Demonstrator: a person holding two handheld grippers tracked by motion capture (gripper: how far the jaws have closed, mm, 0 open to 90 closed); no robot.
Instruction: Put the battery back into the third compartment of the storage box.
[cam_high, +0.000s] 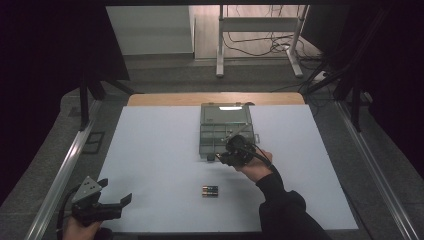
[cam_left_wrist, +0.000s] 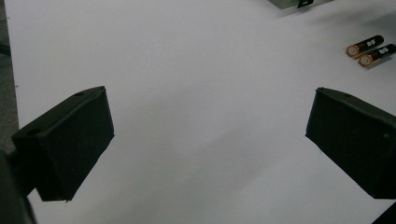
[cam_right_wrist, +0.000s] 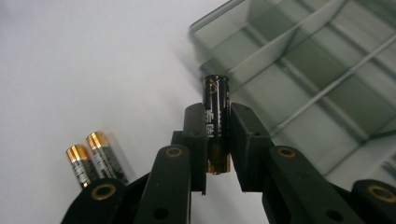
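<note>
A white worktop (cam_high: 160, 165) lies over a wooden board (cam_high: 165, 99) whose far edge shows. Metal rails (cam_high: 65, 167) flank it on grey carpet. Beyond stand a white table frame (cam_high: 260, 30) and tangled cables (cam_high: 260, 47) on the floor.

Dim room, bright sheet

Surroundings near black; the white table (cam_high: 165, 165) catches soft overhead light. Glare strip on the box lid (cam_high: 230, 108). Box (cam_right_wrist: 317, 70) blurred in the right gripper view; faint shadows beside batteries (cam_right_wrist: 95, 158).

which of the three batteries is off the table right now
The battery clamped upright between the right gripper's jaws, near the box. The other two batteries lie side by side on the table.
</note>
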